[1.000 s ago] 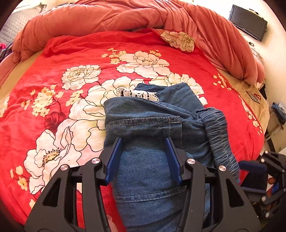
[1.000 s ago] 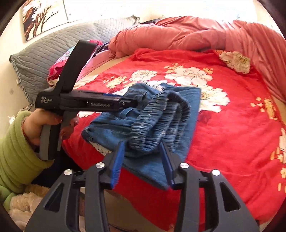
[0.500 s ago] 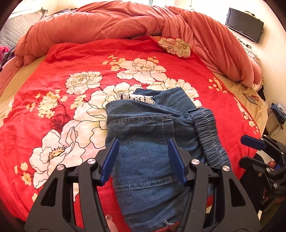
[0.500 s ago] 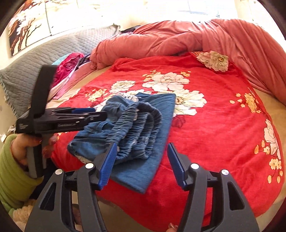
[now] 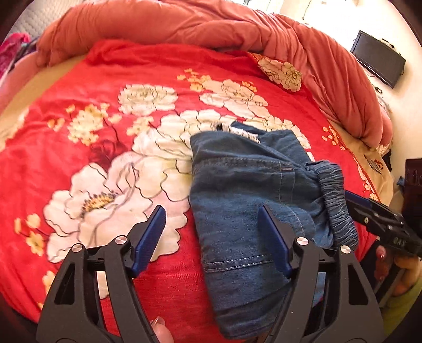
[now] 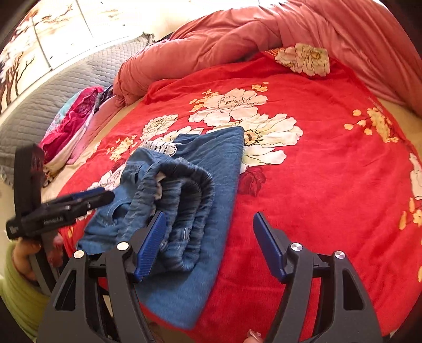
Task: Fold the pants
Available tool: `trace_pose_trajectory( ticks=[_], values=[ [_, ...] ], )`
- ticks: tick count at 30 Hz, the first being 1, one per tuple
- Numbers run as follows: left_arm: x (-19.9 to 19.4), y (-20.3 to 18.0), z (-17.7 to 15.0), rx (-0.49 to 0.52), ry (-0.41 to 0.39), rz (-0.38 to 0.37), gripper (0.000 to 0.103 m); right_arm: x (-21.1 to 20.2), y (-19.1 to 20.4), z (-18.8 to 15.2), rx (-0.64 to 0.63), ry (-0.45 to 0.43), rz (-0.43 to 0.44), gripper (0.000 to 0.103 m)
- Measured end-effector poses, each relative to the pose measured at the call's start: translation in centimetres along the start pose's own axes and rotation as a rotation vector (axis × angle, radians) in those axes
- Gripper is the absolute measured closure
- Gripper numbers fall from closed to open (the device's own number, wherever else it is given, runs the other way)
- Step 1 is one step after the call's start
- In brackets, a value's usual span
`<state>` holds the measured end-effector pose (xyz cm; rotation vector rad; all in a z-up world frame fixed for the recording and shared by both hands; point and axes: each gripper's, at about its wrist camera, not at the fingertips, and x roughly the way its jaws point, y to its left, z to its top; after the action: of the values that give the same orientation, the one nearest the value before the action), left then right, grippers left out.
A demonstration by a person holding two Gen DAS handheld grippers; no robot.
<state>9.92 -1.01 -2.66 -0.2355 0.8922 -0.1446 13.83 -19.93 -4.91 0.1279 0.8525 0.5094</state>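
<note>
- Opening wide, the left gripper [image 5: 212, 233] hovers over the pants [image 5: 245, 211]; its right pad lies above the denim, its left pad above the blanket [image 5: 79, 132], neither pressing.
- Opening too, the right gripper [image 6: 209, 244] grips nothing; its left pad stands just beside the gathered waistband [image 6: 182, 200].
- Pants lie folded near the bed's front edge.
- Beyond them a bunched quilt [image 5: 184, 23] rims the bed.

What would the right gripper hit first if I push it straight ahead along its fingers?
Probably the red floral blanket: the right gripper, jaws opening and empty, points just right of the folded jeans, though its left finger might brush their edge.
</note>
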Motion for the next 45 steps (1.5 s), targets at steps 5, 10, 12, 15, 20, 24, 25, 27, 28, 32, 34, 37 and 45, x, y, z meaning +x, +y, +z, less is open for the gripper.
trace_pose_trajectory(
  ticks=[5, 10, 12, 15, 20, 24, 25, 27, 28, 32, 34, 37, 45],
  values=[
    [0.6, 0.1, -0.3, -0.022, 0.014, -0.026, 0.038, 1.9, -1.1, 0.9, 0.049, 0.053, 0.042, 0.036],
    [1.0, 0.4, -0.4, -0.048, 0.02, -0.044, 0.038, 3.4, -1.4, 1.5, 0.052, 0.087, 0.1, 0.036],
    [1.3, 0.4, -0.4, -0.057, 0.023, -0.047, 0.038, 4.0, -1.7, 1.5, 0.073, 0.094, 0.124, 0.036],
    [1.5, 0.4, -0.5, -0.064, 0.021, -0.051, 0.038, 4.3, -1.8, 1.5, 0.077, 0.087, 0.14, 0.036],
    [1.9, 0.1, -0.4, -0.06, 0.023, -0.049, 0.039, 4.7, -1.6, 1.1, 0.081, 0.064, 0.201, 0.059],
    [2.3, -0.1, -0.4, -0.07, 0.029, -0.071, 0.049, 4.6, -1.4, 0.9, 0.078, 0.029, 0.227, 0.068],
    [2.4, -0.2, -0.4, -0.08, 0.031, -0.08, 0.051, 4.5, -1.4, 0.9, 0.073, 0.022, 0.228, 0.069],
    [2.5, -0.2, -0.3, -0.097, 0.031, -0.104, 0.06, 4.2, -1.3, 0.8, 0.067, 0.008, 0.23, 0.071],
    [2.5, -0.3, -0.3, -0.107, 0.03, -0.11, 0.062, 4.0, -1.2, 0.7, 0.06, -0.002, 0.229, 0.071],
    [1.8, -1.1, -0.3, -0.086, 0.006, -0.089, 0.076, 3.3, -0.5, 0.5, 0.019, -0.039, 0.223, 0.075],
    [1.2, -1.6, -0.2, -0.055, -0.013, -0.071, 0.081, 2.9, -0.2, 0.5, 0.001, -0.057, 0.227, 0.077],
    [0.6, -1.6, 0.1, -0.048, -0.027, -0.074, 0.086, 2.3, 0.1, 0.6, -0.009, -0.083, 0.244, 0.079],
    [-1.3, -1.9, 2.8, -0.01, -0.095, -0.093, 0.089, 1.4, 0.8, 2.6, -0.042, -0.127, 0.272, 0.08]
  ],
)
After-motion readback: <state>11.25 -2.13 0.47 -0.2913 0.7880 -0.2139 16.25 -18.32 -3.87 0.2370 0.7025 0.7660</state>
